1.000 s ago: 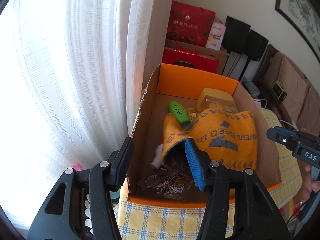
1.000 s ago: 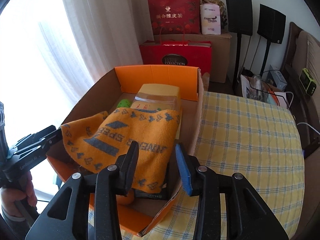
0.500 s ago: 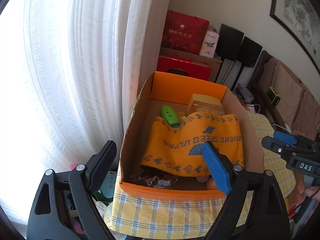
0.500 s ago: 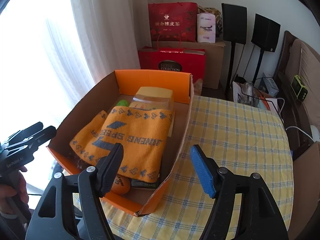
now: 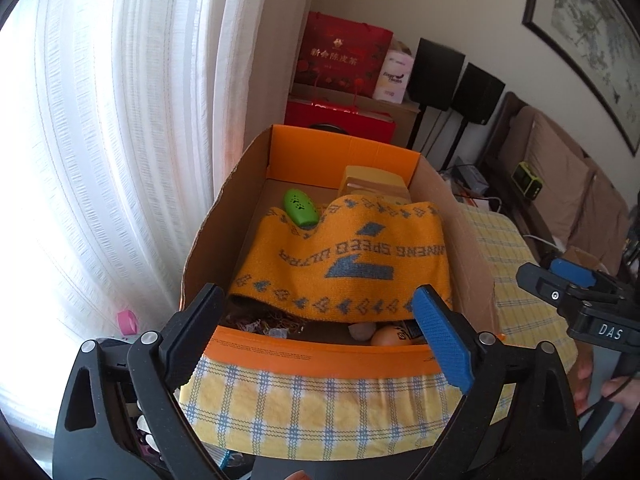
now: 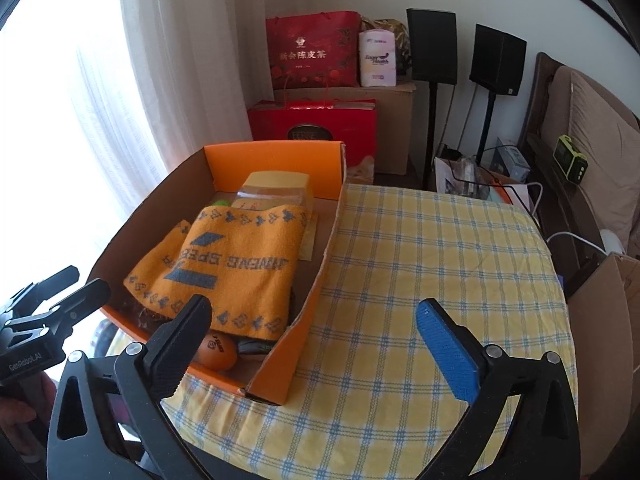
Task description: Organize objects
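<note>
An orange cardboard box (image 5: 344, 153) (image 6: 276, 158) stands on the left part of a table with a yellow checked cloth (image 6: 432, 264). An orange towel with grey lettering (image 5: 344, 256) (image 6: 232, 268) lies spread over the things in the box. A green oval object (image 5: 301, 207), a yellow box (image 5: 374, 178) (image 6: 280, 182) and an orange ball (image 6: 216, 351) show around the towel. My left gripper (image 5: 320, 328) is open and empty, in front of the box's near wall. My right gripper (image 6: 316, 344) is open and empty, above the box's near right corner.
White curtains (image 5: 120, 120) hang left of the box. Red gift bags (image 6: 312, 56), a cardboard carton (image 6: 394, 128) and two black speakers (image 6: 432, 46) stand behind the table. A sofa (image 6: 588, 128) and a cardboard flap (image 6: 604, 320) are at the right.
Both grippers let go of the towel, opened wide and drew back from the box. The towel now lies flat over the box's contents.
</note>
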`<state>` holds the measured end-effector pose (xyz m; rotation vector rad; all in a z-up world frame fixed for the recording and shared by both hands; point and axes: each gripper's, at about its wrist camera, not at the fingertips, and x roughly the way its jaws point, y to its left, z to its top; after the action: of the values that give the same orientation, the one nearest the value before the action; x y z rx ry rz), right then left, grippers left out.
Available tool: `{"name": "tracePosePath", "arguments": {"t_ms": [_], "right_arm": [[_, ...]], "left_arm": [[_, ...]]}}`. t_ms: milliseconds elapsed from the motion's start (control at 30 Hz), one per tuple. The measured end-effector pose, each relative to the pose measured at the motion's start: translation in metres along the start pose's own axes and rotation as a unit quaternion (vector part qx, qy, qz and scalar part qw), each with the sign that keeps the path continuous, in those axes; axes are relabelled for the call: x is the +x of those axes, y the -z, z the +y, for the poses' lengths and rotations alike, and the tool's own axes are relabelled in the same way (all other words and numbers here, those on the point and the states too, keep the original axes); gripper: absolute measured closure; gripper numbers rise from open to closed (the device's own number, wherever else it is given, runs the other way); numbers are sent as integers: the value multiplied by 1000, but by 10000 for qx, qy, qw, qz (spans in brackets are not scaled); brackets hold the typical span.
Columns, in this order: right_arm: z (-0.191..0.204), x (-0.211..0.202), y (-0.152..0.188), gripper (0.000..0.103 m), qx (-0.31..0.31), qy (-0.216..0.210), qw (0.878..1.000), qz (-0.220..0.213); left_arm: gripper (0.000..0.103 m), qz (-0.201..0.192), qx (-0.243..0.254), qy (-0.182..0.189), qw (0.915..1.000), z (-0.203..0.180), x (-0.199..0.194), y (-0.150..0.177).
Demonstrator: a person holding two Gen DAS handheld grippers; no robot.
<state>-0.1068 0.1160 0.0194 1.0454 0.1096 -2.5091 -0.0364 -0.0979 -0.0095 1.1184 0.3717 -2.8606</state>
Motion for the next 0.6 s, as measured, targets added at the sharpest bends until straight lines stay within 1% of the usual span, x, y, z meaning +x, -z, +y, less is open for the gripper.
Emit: {"name": "tracePosePath", "arguments": {"t_ms": [100,300,467,600], "right_arm": [[-7,-7,9,1,159,-74,9998,-65],[-17,-16,24,1,302,-15,9995,-69],[-23,-29,34,1,348,138,9992,-161],[-29,-41,43,1,398,240,9987,-225]], "left_arm": [[0,69,-18,92,9999,-5,0,7],[0,176,84,96,9998,-19,-2,17],[0,94,101,-111,9998,-30,-10,21],[0,66,101,-107,9999,-37,-16,26]]}}
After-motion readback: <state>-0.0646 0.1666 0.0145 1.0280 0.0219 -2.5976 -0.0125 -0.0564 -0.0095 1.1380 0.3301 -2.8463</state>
